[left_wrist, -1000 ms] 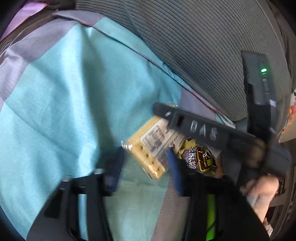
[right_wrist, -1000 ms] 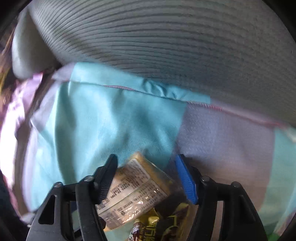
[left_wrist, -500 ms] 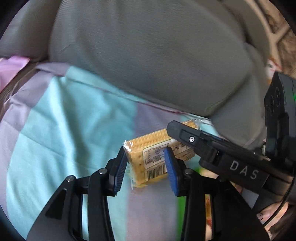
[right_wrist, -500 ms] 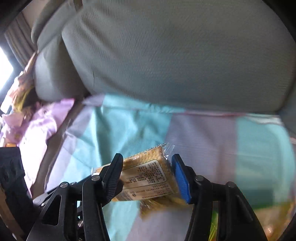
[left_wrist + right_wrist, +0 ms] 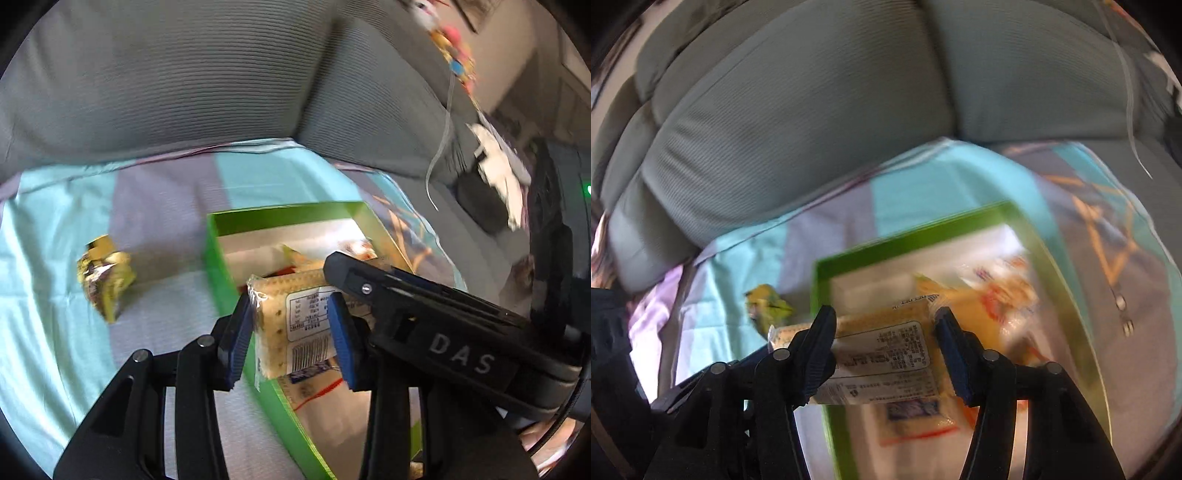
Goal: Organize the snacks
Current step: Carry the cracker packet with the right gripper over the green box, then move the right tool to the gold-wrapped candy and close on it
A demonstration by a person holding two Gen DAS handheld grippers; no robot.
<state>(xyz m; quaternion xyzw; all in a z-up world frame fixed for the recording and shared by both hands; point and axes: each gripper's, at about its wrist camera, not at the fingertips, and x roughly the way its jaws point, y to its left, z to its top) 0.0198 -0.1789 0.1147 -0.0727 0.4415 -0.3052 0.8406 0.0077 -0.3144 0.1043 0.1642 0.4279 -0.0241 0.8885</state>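
Note:
A clear packet of yellow crackers [image 5: 273, 295] with a white label hangs over the left wall of an open green box [image 5: 280, 216]. My left gripper [image 5: 288, 314] is shut on its near end. One finger [image 5: 406, 295] of the right gripper crosses in from the right and presses on the same packet. In the right wrist view, my right gripper [image 5: 886, 325] is shut across the packet [image 5: 886, 343], above the green box [image 5: 912, 232]. Other snack packets [image 5: 1004, 291] lie inside the box. A crumpled yellow wrapper [image 5: 105, 277] lies on the cloth left of the box.
A teal and lilac patchwork cloth [image 5: 55, 221] covers the sofa seat. Grey back cushions [image 5: 184, 74] rise behind it. A white charger [image 5: 495, 166] with a thin cable and a dark object lie on the seat at the far right. Pink fabric [image 5: 646, 325] shows at the left.
Both grippers closed on the cracker packet, lifted it off the cloth and carried it right, over the green box. The yellow wrapper stayed behind on the cloth.

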